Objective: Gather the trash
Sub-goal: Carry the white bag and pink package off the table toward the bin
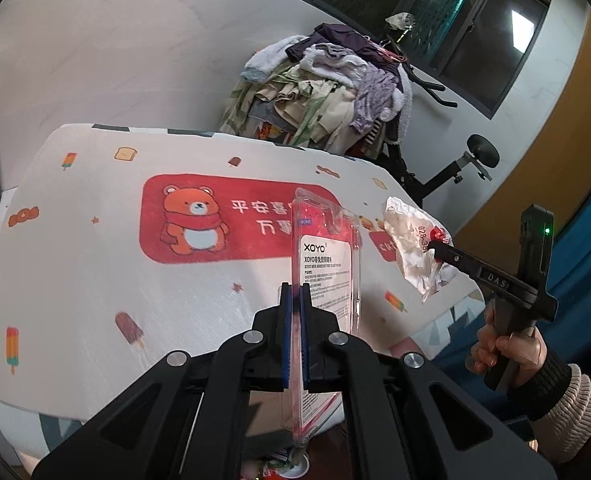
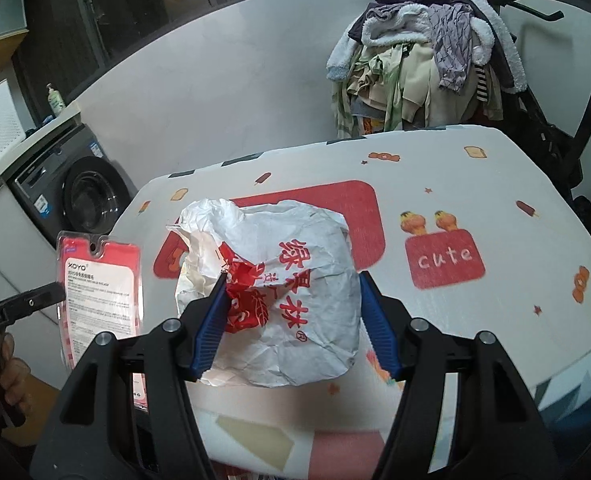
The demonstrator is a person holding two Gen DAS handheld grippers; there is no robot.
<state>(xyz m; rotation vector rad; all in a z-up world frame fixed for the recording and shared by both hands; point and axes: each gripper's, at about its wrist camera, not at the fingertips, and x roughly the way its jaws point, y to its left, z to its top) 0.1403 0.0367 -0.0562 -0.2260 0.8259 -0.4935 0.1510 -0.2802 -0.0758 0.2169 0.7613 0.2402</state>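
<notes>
A: Start at the left gripper (image 1: 295, 304). What is it doing?

B: Its blue pads are pinched right together on the clear plastic blister pack (image 1: 327, 264), the one with the red backing and the XOYO label. The pack stands on edge between the fingers, gripped low down, so most of it sticks up ahead of the gripper. Holding it by a thin edge seems sensible: a flat, stiff pack gives little else to grab.

A: And the right gripper (image 2: 291, 320)?

B: Its jaws stand partly apart, with the crumpled white paper bag (image 2: 279, 292), red characters on it, bulging between them. The left pad presses into the red crumple; the right pad touches the bag's side. I judge it a hold, spread wide because the bag is bulky and soft.

A: Where is all this relative to the table?

B: Both pieces look lifted over the near edge of the table (image 2: 495, 184), the bag toward its right near corner in the left wrist view. The cartoon cloth shows no other litter that I can see.

A: And where does the trash go?

B: Probably downward. Below the left gripper something colourful shows under the table's near edge, perhaps a bin with rubbish, but it is too cut off to say.

A: Anything further out?

B: A heap of clothes (image 1: 327, 92) beyond the far edge, and a washing machine (image 2: 79, 200) to the left.
</notes>
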